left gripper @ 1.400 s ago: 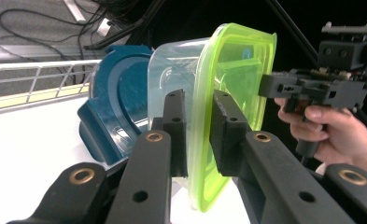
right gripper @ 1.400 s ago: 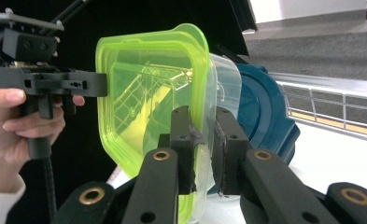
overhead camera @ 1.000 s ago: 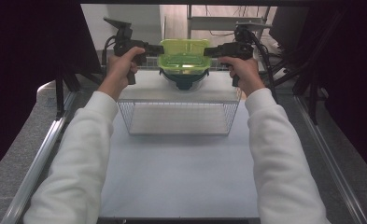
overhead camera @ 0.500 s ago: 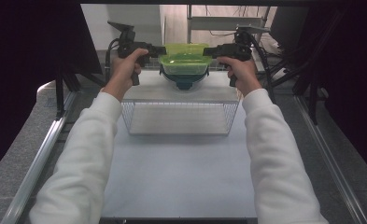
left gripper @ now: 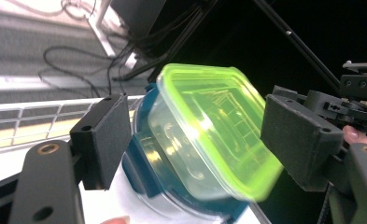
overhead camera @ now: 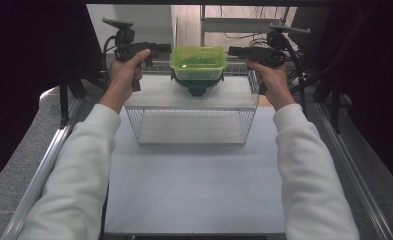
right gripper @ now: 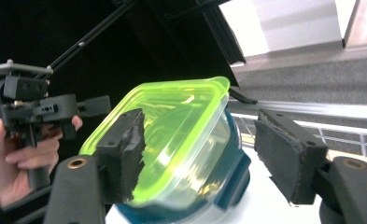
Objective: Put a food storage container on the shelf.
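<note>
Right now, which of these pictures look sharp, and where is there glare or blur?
High view: evenly lit white table, dark surroundings, reasonably sharp. Left gripper view: the green lid glows with bright glare spots and its near corner smears into blur; the left claw pads are crisp. Right gripper view: glare on the clear container, washed-out bright background at upper right.

Container lid [overhead camera: 198,57]: bright yellow-green, see-through. Container below [overhead camera: 198,85]: clear body, dark teal rim and clips. Wire basket [overhead camera: 191,127]: silver-white mesh grid. Left gripper [overhead camera: 164,49] and right gripper [overhead camera: 234,50]: black. Sleeves [overhead camera: 79,170]: white. Table top [overhead camera: 194,190]: pale grey-white. Surround: dark.
</note>
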`<state>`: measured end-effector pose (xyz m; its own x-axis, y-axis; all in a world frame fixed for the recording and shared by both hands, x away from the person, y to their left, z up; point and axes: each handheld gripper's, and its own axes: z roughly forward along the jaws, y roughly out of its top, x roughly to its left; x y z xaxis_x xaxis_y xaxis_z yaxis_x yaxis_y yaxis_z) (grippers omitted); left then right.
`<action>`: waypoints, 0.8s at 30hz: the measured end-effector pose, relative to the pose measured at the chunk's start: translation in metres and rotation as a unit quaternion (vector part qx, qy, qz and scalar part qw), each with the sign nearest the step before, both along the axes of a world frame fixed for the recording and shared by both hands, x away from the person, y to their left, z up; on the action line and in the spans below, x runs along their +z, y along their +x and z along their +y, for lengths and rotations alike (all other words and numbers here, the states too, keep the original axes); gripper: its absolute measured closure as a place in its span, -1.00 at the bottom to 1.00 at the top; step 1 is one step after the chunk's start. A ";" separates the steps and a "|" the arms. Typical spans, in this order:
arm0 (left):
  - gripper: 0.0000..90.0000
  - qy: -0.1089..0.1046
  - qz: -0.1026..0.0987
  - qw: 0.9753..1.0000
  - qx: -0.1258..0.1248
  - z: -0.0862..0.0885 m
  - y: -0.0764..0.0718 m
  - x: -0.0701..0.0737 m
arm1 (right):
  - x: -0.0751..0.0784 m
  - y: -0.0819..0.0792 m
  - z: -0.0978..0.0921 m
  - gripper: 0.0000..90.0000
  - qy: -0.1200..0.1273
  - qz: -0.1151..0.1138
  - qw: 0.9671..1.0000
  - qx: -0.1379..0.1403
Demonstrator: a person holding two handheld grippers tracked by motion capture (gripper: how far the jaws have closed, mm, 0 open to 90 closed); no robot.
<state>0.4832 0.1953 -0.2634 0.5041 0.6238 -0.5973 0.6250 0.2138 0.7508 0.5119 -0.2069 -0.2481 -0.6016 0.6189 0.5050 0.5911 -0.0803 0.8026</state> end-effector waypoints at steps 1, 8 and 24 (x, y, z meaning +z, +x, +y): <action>-0.47 0.004 -0.009 1.000 0.003 0.002 -0.006 0.001 | 0.001 -0.005 -0.004 -0.31 0.002 -0.006 1.000 0.005; -0.50 0.069 -0.073 0.995 -0.014 0.014 -0.060 -0.003 | 0.001 -0.050 -0.030 -0.35 -0.037 -0.055 0.997 0.028; -0.48 0.149 -0.088 0.984 -0.039 0.021 -0.174 -0.096 | -0.064 -0.157 -0.064 -0.38 -0.105 -0.108 0.987 0.059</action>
<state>0.3088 0.2163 -0.3593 0.6358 0.7140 -0.2932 0.4863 -0.0755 0.8705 0.3547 -0.2711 -0.3121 -0.7558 0.6152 0.2244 0.3989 0.1607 0.9028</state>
